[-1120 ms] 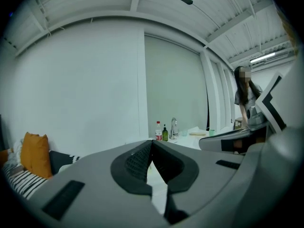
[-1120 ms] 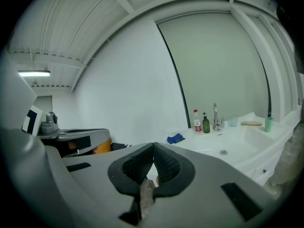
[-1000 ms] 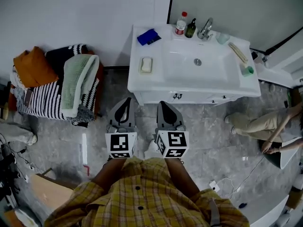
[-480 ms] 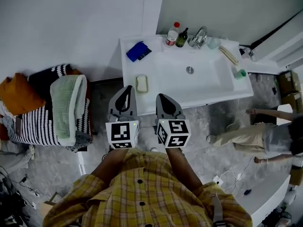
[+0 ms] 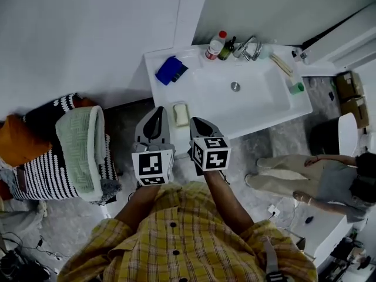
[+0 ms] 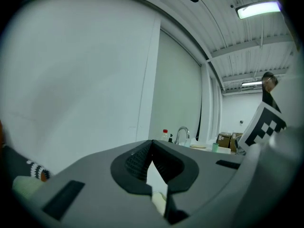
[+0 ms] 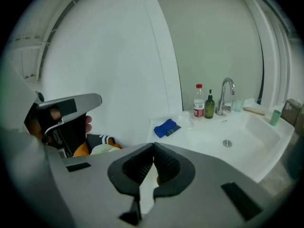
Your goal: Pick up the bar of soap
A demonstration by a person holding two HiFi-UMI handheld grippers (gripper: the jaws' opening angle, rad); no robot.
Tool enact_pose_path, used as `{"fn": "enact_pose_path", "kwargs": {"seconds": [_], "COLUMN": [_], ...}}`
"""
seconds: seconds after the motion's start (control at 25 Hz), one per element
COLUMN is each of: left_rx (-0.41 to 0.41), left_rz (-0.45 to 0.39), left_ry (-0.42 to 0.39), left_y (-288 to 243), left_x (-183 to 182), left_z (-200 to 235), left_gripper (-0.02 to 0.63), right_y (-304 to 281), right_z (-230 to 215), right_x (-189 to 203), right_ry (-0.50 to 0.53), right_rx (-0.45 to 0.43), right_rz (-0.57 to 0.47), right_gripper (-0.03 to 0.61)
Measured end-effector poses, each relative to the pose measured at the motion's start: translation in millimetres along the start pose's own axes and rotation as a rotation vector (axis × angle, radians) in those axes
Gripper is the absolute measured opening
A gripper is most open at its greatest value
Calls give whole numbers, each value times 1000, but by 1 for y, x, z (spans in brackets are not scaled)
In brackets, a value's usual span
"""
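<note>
The bar of soap (image 5: pixel 181 114), pale cream, lies on the front left ledge of the white sink (image 5: pixel 258 107). In the head view my left gripper (image 5: pixel 156 111) is shut just left of the soap, its tip at the sink's edge. My right gripper (image 5: pixel 193 121) is shut too, with its tip just right of the soap and angled toward it. Neither holds anything. In the left gripper view the jaws (image 6: pixel 152 144) meet, and a cream patch shows through the gap below them. The right gripper view shows its jaws (image 7: pixel 153 149) closed above the sink's front edge.
On the sink stand a blue cloth (image 5: pixel 171 70), a red-capped bottle (image 5: pixel 215 44), a dark green bottle (image 5: pixel 227 47), a faucet (image 5: pixel 249 47) and a green cup (image 5: pixel 296 87). Folded towels and blankets (image 5: pixel 79 143) are piled at the left. A person (image 5: pixel 305 178) sits on the floor at the right.
Both grippers have come forward from the floor in front of the vanity to the sink's front left ledge beside the soap. The right gripper has turned leftward. Jaws stayed shut.
</note>
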State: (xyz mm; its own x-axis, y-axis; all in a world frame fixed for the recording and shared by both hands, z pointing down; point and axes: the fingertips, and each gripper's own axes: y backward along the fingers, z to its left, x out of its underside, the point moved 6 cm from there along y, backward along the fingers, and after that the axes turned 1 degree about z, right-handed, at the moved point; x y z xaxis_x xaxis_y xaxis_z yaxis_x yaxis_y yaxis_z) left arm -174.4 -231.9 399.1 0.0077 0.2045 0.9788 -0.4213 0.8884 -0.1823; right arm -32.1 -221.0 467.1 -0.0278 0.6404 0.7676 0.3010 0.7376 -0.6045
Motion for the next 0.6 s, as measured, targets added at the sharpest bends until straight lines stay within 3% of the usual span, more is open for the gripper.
{"fn": "enact_pose_path", "kwargs": {"seconds": [0.16, 0.4, 0.52, 0.6], "left_rx": [15, 6, -9, -22], "left_rz": [9, 31, 42, 48], "left_ry": [25, 25, 2, -12], "left_y": [-17, -40, -50, -57], "left_x": [3, 6, 7, 8], "left_z": [13, 17, 18, 19], "left_gripper": [11, 11, 11, 11], "right_y": [-28, -69, -93, -109], "right_z": [-3, -18, -28, -34], "right_x": [9, 26, 31, 38], "right_ry": [-8, -46, -68, -88], "right_rx": [20, -29, -59, -65], "right_rz": [69, 162, 213, 258], "right_gripper": [20, 23, 109, 129]}}
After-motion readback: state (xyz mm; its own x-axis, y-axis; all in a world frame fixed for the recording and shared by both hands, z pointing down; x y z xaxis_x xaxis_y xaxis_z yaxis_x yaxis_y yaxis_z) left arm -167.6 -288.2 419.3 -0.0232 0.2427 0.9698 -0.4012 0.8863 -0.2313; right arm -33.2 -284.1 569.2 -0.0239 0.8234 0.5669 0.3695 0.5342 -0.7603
